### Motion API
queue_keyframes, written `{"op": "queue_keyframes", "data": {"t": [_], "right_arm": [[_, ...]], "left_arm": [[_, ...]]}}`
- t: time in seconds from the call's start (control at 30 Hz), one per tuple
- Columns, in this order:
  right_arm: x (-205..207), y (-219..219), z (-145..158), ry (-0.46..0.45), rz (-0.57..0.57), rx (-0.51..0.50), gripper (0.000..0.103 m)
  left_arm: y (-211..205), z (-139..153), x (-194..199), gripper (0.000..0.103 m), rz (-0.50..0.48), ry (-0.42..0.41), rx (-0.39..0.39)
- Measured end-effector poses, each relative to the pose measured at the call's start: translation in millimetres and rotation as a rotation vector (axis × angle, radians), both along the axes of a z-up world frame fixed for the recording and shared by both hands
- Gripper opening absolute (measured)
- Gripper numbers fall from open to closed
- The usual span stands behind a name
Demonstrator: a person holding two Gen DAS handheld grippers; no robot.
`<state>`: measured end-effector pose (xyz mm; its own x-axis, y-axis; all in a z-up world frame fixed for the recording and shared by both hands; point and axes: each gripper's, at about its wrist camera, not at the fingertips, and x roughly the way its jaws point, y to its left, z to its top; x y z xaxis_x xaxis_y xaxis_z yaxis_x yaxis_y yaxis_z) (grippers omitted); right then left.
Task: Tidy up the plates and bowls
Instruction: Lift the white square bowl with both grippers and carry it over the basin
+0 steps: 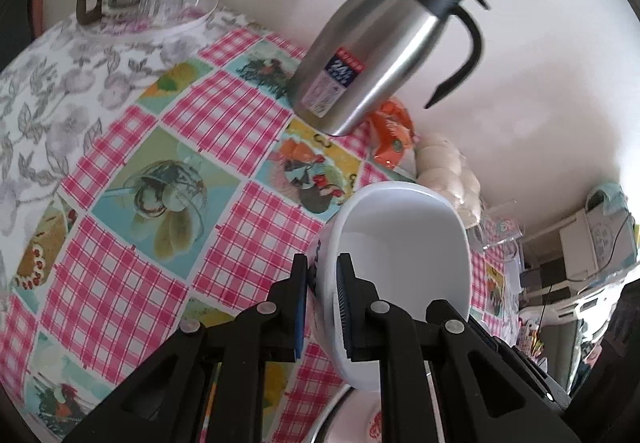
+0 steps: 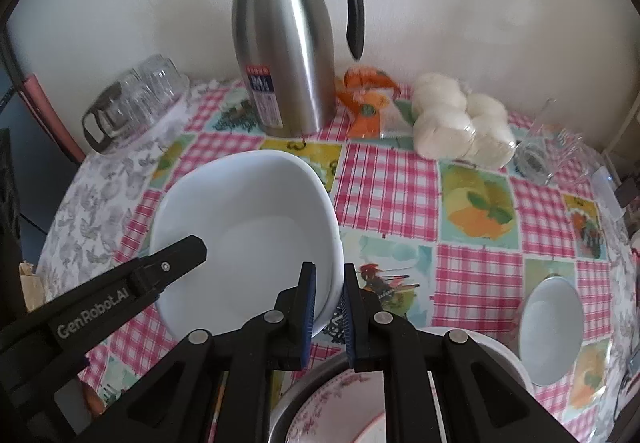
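A stack of two white bowls point(image 2: 248, 227) hangs over the checked tablecloth, held from both sides. My right gripper point(image 2: 330, 283) is shut on the stack's right rim, with one blue pad inside and one outside. My left gripper point(image 1: 324, 275) is shut on the opposite rim of the white bowl point(image 1: 404, 243), which looks tilted in the left wrist view. In the right wrist view the left gripper point(image 2: 188, 249) reaches over the left rim. A smaller white bowl point(image 2: 550, 331) sits at the right. Below my right fingers lies a red-patterned dish point(image 2: 340, 403) inside a metal bowl.
A steel thermos jug point(image 2: 288, 55) stands at the back by the wall. Upturned glasses on a tray point(image 2: 140, 99) are at the back left. An orange packet point(image 2: 366, 99), bagged white buns point(image 2: 460, 123) and a glass jug point(image 2: 548, 155) line the back right.
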<state>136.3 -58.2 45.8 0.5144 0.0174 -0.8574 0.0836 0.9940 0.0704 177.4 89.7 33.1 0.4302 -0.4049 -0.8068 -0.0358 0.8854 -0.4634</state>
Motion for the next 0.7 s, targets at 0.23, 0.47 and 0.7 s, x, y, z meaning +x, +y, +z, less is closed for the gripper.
{"op": "queue_keyframes", "data": {"t": [0.23, 0.47, 0.7], "right_arm": [[-32.7, -17.5, 19.7, -0.072, -0.034, 0.059, 0.014], [-68.2, -46.3, 28.2, -0.125, -0.077, 0.115, 0.014], [-93.4, -80.4, 33.3, -0.152, -0.131, 0.146, 0.014]], "left_arm": [[-18.2, 22.4, -23.2, 0.015, -0.036, -0.056, 0.043], [-47.4, 37.4, -43.3, 0.015, -0.089, -0.096, 0.069], [-84.9, 49.4, -59.7, 0.015, -0.147, -0.132, 0.117]]}}
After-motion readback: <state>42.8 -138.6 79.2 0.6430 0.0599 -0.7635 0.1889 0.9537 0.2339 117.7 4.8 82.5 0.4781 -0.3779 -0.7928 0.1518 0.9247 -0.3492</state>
